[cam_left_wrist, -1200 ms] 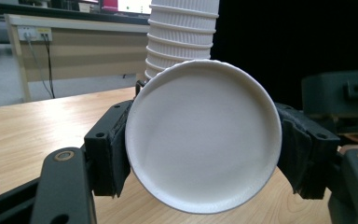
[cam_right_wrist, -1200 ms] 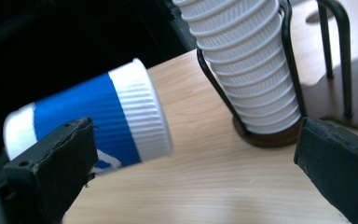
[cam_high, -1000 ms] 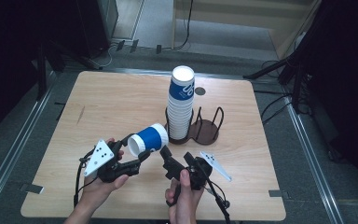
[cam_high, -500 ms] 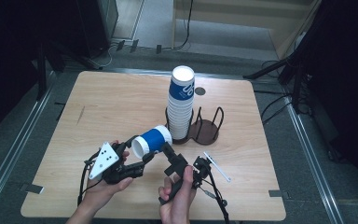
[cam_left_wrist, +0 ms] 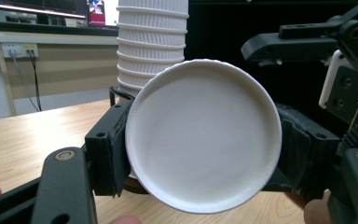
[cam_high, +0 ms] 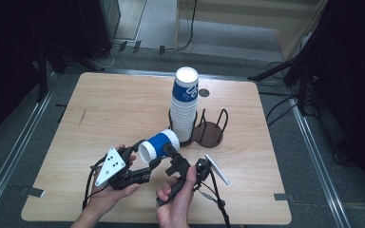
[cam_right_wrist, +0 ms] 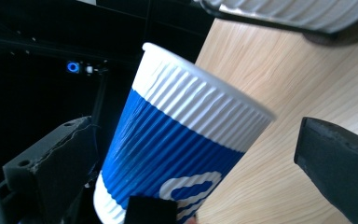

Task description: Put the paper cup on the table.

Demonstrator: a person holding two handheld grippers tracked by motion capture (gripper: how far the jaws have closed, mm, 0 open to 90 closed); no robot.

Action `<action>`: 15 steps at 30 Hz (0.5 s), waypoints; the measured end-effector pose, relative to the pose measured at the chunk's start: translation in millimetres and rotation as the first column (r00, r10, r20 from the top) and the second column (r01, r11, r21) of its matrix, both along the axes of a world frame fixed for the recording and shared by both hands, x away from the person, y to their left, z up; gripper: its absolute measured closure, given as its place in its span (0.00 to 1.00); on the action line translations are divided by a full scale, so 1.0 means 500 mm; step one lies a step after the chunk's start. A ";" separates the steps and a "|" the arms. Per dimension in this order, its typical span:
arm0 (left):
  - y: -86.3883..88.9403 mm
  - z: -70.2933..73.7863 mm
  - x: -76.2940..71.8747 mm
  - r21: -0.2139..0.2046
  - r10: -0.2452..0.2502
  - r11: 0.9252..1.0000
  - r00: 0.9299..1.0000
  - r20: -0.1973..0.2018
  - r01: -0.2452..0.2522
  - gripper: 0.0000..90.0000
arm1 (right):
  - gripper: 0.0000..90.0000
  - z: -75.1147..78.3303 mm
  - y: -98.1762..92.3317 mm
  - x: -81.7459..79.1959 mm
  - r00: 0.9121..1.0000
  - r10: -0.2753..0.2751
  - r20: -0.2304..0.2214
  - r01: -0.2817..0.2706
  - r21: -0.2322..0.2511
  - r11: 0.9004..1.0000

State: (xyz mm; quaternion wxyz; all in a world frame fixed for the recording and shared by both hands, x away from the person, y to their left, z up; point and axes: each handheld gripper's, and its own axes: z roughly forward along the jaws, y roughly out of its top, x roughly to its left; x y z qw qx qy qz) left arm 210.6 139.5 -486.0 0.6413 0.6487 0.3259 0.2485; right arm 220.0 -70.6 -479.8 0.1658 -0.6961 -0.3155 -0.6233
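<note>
Left gripper (cam_high: 145,164) clamped the base of a blue-and-white cup (cam_high: 159,145) lying sideways above the table (cam_high: 114,109), near the cup stack (cam_high: 184,107). Right gripper (cam_high: 171,154) stood wide around its body. Handover appeared midway, placement pending.

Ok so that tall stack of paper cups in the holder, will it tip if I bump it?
Probably. The stack of cups rises far above the short wire holder, so it looks top-heavy. Paper cups are likely light, so a knock near the top could topple it or slide upper cups off.
</note>
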 end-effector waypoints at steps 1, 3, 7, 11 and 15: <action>-0.002 -0.001 -0.001 -0.001 0.000 1.000 1.000 0.002 0.000 0.32 | 0.00 -0.002 0.001 0.002 1.000 0.002 -0.006 -0.002 0.017 1.000; -0.004 -0.001 -0.002 0.002 -0.005 1.000 1.000 0.005 0.005 0.32 | 0.00 -0.003 0.002 0.004 1.000 0.009 -0.018 -0.008 0.052 0.999; -0.006 -0.002 -0.003 0.001 -0.008 1.000 1.000 0.012 0.008 0.32 | 0.00 -0.004 0.007 0.010 0.999 0.016 -0.028 -0.013 0.096 0.995; -0.007 -0.002 -0.004 0.000 -0.015 1.000 1.000 0.018 0.015 0.32 | 0.00 -0.008 0.008 0.018 0.999 0.017 -0.038 -0.013 0.118 0.993; -0.008 -0.001 -0.005 -0.006 -0.019 1.000 1.000 0.018 0.019 0.32 | 0.00 -0.012 0.010 0.028 0.998 0.032 -0.046 -0.025 0.143 0.989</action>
